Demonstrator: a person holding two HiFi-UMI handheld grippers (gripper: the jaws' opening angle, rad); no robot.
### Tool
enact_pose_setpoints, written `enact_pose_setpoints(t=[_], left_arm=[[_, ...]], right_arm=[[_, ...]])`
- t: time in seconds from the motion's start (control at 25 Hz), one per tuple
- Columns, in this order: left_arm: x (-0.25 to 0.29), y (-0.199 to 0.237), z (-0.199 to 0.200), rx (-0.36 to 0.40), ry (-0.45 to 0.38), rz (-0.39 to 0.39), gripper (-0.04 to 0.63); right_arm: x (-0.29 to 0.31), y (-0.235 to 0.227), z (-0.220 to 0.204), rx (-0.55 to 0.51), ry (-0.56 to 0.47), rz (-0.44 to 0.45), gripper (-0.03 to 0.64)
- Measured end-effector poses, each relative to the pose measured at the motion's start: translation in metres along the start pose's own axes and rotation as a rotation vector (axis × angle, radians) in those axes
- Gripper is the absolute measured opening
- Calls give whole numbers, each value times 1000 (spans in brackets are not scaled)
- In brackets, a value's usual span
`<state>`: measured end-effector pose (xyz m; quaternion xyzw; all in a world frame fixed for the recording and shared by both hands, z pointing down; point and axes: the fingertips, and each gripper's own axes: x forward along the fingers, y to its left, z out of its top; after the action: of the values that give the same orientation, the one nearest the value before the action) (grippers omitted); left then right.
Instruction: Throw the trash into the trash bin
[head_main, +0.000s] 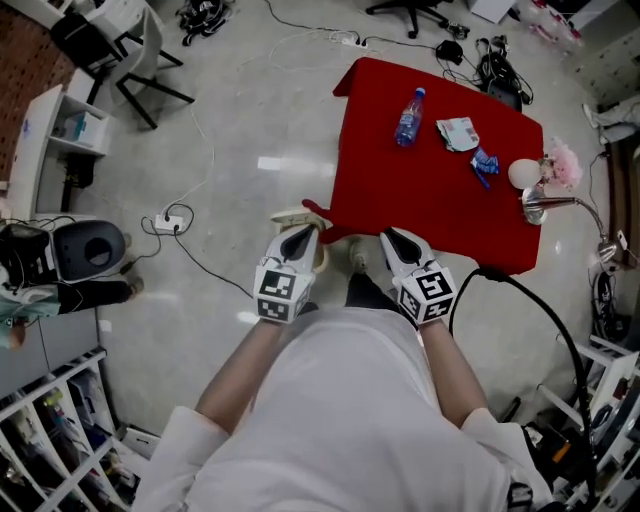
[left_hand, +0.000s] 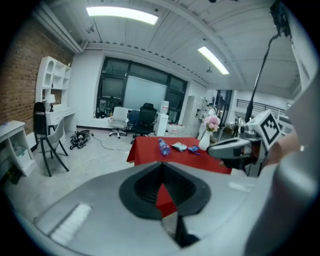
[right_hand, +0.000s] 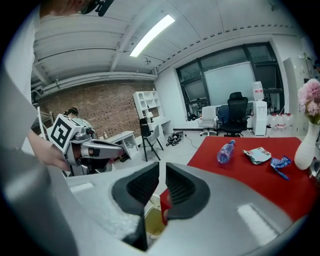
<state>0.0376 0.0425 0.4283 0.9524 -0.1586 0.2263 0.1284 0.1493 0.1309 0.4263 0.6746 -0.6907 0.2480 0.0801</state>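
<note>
Right gripper (head_main: 392, 237) a slit apart, left gripper (head_main: 301, 232) pinched shut, both empty. Bottle (head_main: 409, 117) and crumpled wrapper (head_main: 459, 133) lying on the red table (head_main: 380, 200), well ahead (nothing picked up yet). Approach step, by the look. Next: reach across, spread wide, close on one piece.

Bright, even light fell from ceiling strip lights (left_hand: 122, 15) and left a pale glare patch on the floor (head_main: 283, 163); shadows were soft. Both gripper views bulged toward dark, rounded corners. The left gripper (left_hand: 162, 165) and right gripper (right_hand: 162, 166) were blurred at close range; the background was sharp.
</note>
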Motion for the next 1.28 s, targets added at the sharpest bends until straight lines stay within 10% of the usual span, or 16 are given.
enact_pose_setpoints(t=[1.28], left_arm=[[152,16,33,-163,51,239,5]], right_arm=[[190,-305,-1,293,328,-148,272]])
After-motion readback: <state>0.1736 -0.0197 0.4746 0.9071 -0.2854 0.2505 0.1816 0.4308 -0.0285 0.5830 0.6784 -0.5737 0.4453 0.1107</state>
